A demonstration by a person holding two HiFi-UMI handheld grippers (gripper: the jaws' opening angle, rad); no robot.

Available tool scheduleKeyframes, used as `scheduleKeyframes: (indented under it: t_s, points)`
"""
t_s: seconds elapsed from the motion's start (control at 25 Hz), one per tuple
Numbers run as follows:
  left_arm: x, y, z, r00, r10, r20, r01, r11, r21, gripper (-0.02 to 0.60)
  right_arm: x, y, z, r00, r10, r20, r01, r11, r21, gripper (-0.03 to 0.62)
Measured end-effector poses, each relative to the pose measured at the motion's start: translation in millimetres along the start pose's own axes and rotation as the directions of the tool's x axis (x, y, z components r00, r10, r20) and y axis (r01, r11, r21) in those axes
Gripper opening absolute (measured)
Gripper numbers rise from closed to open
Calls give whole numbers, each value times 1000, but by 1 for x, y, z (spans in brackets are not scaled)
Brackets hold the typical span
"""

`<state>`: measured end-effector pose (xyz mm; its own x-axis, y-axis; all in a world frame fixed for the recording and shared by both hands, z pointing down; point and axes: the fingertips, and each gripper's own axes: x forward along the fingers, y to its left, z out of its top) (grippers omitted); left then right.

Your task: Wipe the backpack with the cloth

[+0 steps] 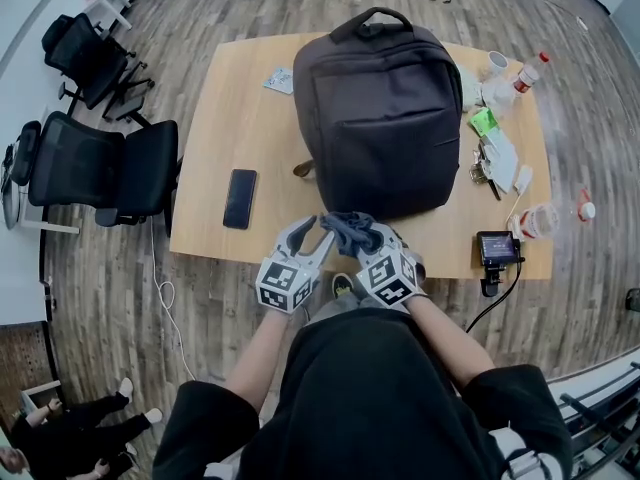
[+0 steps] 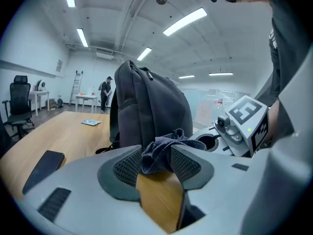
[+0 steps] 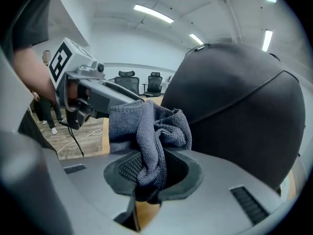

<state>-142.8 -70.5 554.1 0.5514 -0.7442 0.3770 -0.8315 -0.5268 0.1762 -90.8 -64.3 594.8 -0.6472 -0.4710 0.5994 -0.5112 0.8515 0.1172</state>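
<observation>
A dark grey backpack (image 1: pixel 380 118) stands on the wooden table (image 1: pixel 235 133), filling the right gripper view (image 3: pixel 234 111) and rising behind the jaws in the left gripper view (image 2: pixel 146 116). A dark blue-grey cloth (image 1: pixel 350 230) hangs bunched at the table's near edge, just in front of the backpack. My right gripper (image 1: pixel 367 239) is shut on the cloth (image 3: pixel 146 131), which drapes down between its pads. My left gripper (image 1: pixel 312 236) is beside it on the left, jaws wide, with the cloth's other end (image 2: pixel 159 153) lying loosely between them.
A black phone (image 1: pixel 240 198) lies left of the backpack and a small packet (image 1: pixel 279 80) behind it. Bottles, cups and papers (image 1: pixel 500 98) crowd the table's right end, with a small screen device (image 1: pixel 497 248) at the front right edge. Office chairs (image 1: pixel 100 168) stand left of the table.
</observation>
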Motion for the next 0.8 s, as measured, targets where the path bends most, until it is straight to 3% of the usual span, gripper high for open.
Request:
scheduleKeyframes:
  t_s: [0.24,0.36,0.48,0.6,0.8]
  points:
    - [15,-3,13,1000,-5,9,5,1000,11,181,-16,-44,-17,994,-106,12,106,993,56,75]
    - [24,-2,15,1000,-12,13,12,1000,10,189,-34,-91,-37,977,-214,-17,214,967,140,75]
    - [27,10,23,998,17,52,-14,999,-47,189,-44,-143,-49,947,-314,-67,321,934,159,75]
    - [32,12,32,998,19,65,-16,999,-50,189,-47,-174,-44,927,-366,-86,375,918,133,75]
    - [39,11,41,997,9,76,-5,999,-50,189,-49,-210,-18,909,-415,-37,416,898,142,75]
